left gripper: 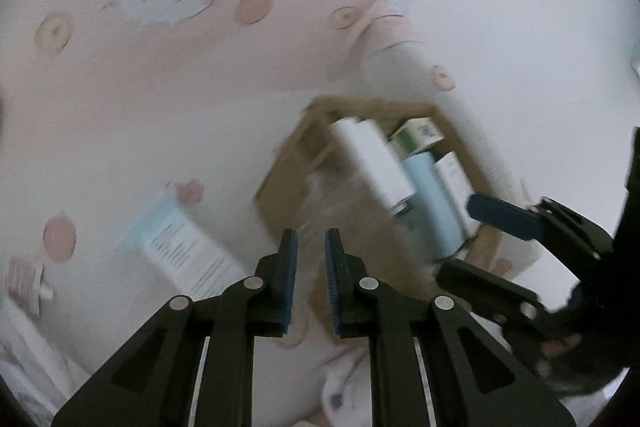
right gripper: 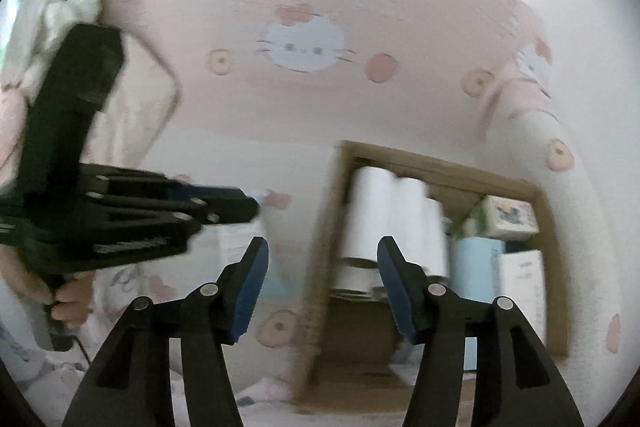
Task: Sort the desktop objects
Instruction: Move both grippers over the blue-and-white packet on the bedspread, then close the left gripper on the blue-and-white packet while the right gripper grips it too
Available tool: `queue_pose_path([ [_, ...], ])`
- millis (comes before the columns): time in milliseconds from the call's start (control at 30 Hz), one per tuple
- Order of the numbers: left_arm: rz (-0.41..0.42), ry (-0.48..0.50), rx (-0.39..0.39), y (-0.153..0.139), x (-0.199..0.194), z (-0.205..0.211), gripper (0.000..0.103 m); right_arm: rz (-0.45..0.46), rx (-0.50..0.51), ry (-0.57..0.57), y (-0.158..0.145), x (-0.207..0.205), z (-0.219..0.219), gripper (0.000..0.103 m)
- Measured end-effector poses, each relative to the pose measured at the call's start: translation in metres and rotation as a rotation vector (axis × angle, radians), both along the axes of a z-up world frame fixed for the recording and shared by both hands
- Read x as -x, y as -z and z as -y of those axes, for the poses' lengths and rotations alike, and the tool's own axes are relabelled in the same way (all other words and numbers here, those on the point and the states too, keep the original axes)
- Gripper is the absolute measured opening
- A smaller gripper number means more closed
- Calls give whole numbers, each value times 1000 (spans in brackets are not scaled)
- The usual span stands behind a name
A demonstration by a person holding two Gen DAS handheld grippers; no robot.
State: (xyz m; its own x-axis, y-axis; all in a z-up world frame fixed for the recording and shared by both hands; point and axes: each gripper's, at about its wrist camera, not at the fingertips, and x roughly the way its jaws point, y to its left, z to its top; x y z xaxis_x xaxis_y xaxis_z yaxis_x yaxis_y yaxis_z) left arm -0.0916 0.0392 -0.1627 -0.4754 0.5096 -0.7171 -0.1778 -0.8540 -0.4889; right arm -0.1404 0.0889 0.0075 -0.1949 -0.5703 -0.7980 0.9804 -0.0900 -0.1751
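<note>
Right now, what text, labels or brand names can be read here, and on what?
None legible; both views are motion-blurred.
Leaflet: lines of print, too blurred to read.
White box in the cardboard box: faint mark, unreadable.
Patterned box: picture only.
Cloth: cat-face drawings, no words.

In the right wrist view, the cardboard box [right gripper: 432, 307] sits at four o'clock on the Hello Kitty cloth [right gripper: 304, 43]. Inside it, paper rolls [right gripper: 388, 219] stand at its nine o'clock side, with small cartons [right gripper: 508, 215] packed at its three o'clock side. In the left wrist view, a flat carton [left gripper: 188, 251] lies on the cloth at eight o'clock, outside the box.
</note>
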Motion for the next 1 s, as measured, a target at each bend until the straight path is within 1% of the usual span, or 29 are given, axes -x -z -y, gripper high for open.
queue_pose_path([
  [33, 15, -16, 1, 8, -2, 7, 18, 9, 4, -15, 4, -8, 0, 55],
  [67, 38, -37, 6, 17, -3, 17, 19, 18, 3, -31, 8, -16, 1, 58],
  [100, 59, -56, 3, 25, -5, 25, 23, 31, -5, -52, 15, -27, 3, 61],
  [133, 83, -76, -9, 34, -6, 33, 29, 34, -14, -71, 19, -31, 5, 62],
  [233, 154, -130, -68, 59, -4, 60, 40, 38, -78, -87, 42, -49, 15, 63],
  [267, 177, -154, -70, 68, -2, 70, 41, 33, -104, -82, 49, -53, 19, 63],
  [333, 193, -175, -59, 77, 3, 83, 42, 17, -156, -68, 66, -63, 25, 63],
  [433, 218, -161, -60, 89, 19, 101, 48, -4, -205, -46, 91, -76, 30, 63],
  [500, 218, -143, -53, 93, 29, 109, 48, 14, -238, -27, 109, -81, 34, 63],
  [633, 209, -88, -3, 100, 57, 120, 49, 22, -318, 12, 142, -80, 45, 63],
  [700, 230, -43, 2, 108, 75, 121, 49, 42, -337, 41, 154, -75, 49, 63],
  [767, 255, 1, 13, 118, 92, 122, 49, 82, -356, 63, 164, -67, 54, 63],
  [900, 298, 83, 118, 139, 120, 112, 49, 227, -368, 200, 180, -41, 65, 63],
  [933, 326, 99, 128, 148, 128, 110, 49, 273, -373, 238, 183, -34, 66, 64],
  [1000, 375, 123, 111, 160, 137, 107, 49, 354, -383, 323, 192, -21, 68, 66],
])
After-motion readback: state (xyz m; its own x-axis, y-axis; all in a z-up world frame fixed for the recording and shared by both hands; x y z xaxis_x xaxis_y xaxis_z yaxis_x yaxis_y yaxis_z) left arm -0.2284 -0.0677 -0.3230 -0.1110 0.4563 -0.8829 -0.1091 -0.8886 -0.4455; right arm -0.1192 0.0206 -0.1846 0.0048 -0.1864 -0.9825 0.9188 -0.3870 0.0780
